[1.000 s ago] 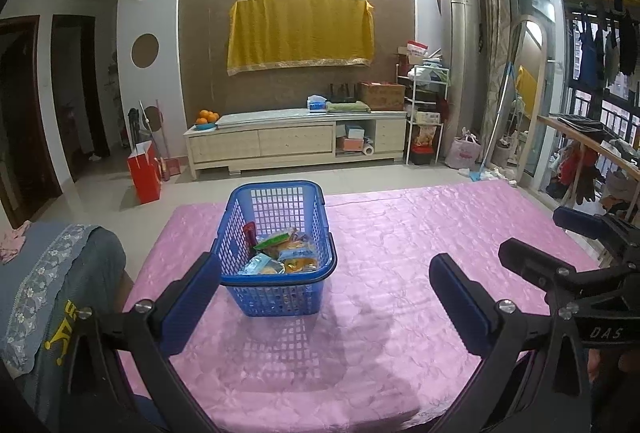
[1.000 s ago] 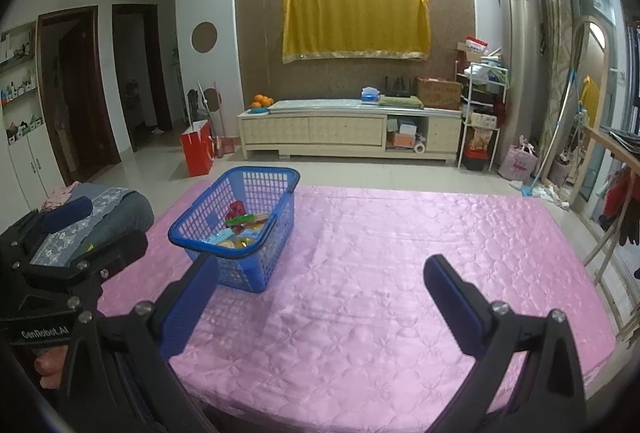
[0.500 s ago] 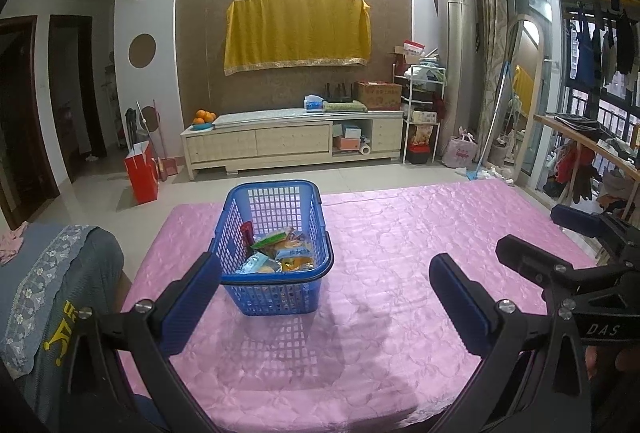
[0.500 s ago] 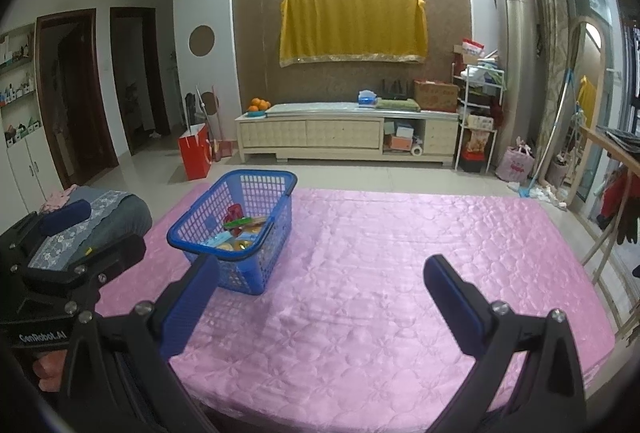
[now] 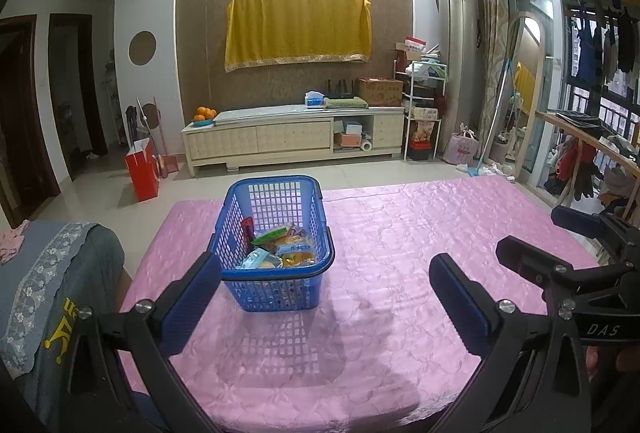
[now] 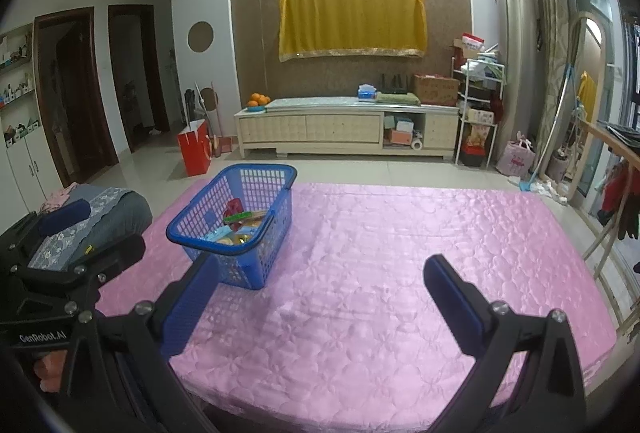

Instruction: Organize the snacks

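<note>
- On the pink quilted cover (image 5: 400,253) that spreads over the table, we see a blue plastic basket (image 5: 276,245) standing upright, toward the left side of the cover.
- Inside the basket we make out a heap of snack packets (image 5: 280,249): a green-edged one on top, a red one leaning against the left wall, and yellow and pale blue ones beneath. We cannot read the labels.
- From the right wrist view we see the same basket (image 6: 236,221) to our left, with the packets (image 6: 240,225) low inside it and the rest of the pink cover (image 6: 400,253) stretching to the right.
- Our left gripper (image 5: 326,281) hangs above the near part of the cover with its blue fingers (image 5: 192,297) spread wide and nothing between them. The left finger overlaps the basket's near left corner in this view; whether it touches, we cannot tell.
- Our right gripper (image 6: 320,281) is likewise wide apart and holds nothing, its fingers (image 6: 452,297) above the cover, to the right of the basket.
- Each gripper shows at the edge of the other's view, side by side and apart.
- Beyond the table we see a cream TV cabinet (image 5: 292,141) against the wall, a bowl of oranges (image 5: 204,115) on its left end, a yellow cloth (image 5: 298,27) hung above it, and a red bag (image 5: 142,171) on the floor.
</note>
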Demonstrator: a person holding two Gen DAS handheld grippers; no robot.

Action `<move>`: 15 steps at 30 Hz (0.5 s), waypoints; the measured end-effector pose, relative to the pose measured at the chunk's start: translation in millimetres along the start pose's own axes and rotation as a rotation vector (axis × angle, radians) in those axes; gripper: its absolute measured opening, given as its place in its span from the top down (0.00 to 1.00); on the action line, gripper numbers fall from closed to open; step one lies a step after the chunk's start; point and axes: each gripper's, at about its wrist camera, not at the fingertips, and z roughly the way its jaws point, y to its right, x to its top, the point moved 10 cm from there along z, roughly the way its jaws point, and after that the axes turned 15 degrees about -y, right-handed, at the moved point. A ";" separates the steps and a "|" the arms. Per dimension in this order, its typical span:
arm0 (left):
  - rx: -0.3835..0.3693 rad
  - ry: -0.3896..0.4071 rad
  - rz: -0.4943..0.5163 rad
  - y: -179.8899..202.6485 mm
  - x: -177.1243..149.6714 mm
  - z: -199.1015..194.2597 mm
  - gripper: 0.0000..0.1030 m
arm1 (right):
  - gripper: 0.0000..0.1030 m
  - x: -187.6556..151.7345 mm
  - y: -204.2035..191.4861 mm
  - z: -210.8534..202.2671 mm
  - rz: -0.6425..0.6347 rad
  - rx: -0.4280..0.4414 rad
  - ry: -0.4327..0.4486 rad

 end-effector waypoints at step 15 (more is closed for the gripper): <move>-0.003 -0.008 -0.007 1.2 -3.3 2.7 0.00 | 0.00 -2.9 -3.2 1.4 0.010 -0.007 -0.006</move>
